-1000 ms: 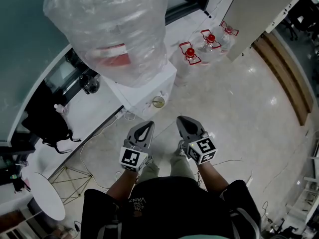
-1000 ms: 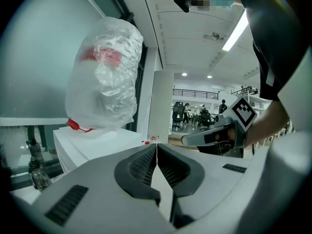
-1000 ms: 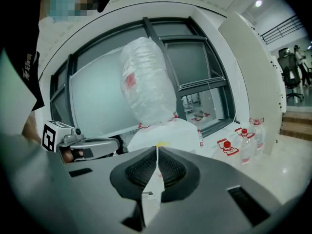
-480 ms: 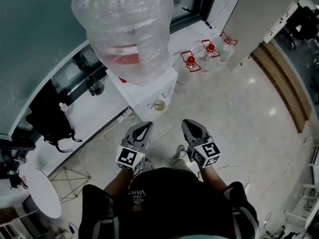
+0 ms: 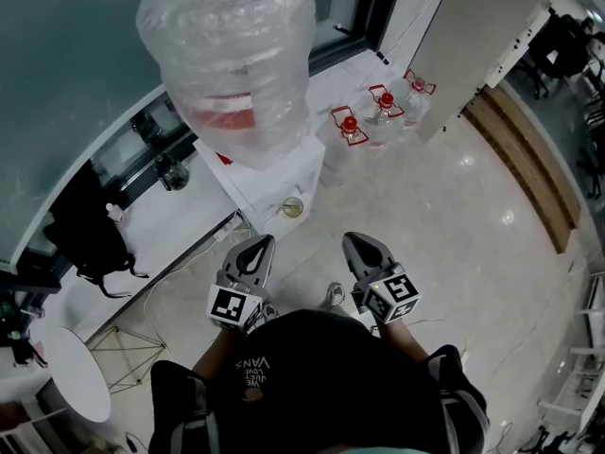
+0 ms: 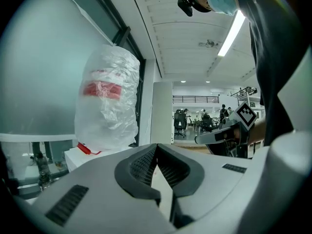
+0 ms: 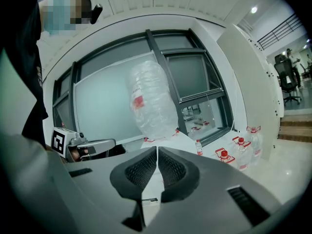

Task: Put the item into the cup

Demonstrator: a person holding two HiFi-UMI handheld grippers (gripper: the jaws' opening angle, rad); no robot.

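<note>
A small cup stands on the front ledge of a white water dispenser, under a big plastic-wrapped bottle. My left gripper and right gripper hover side by side over the floor, just short of the dispenser. Both are shut, with nothing between the jaws. In the left gripper view my left gripper points at the wrapped bottle. The right gripper view has the shut right gripper in front of the bottle. No loose item shows in any view.
Three water jugs with red caps stand on the floor beyond the dispenser by a white pillar. A black bag leans on the white window ledge at the left. A round white table is at the lower left. A cable lies on the floor.
The head view has shifted a little. The left gripper has drifted slightly left and down in the picture. Both grippers stay shut and empty.
</note>
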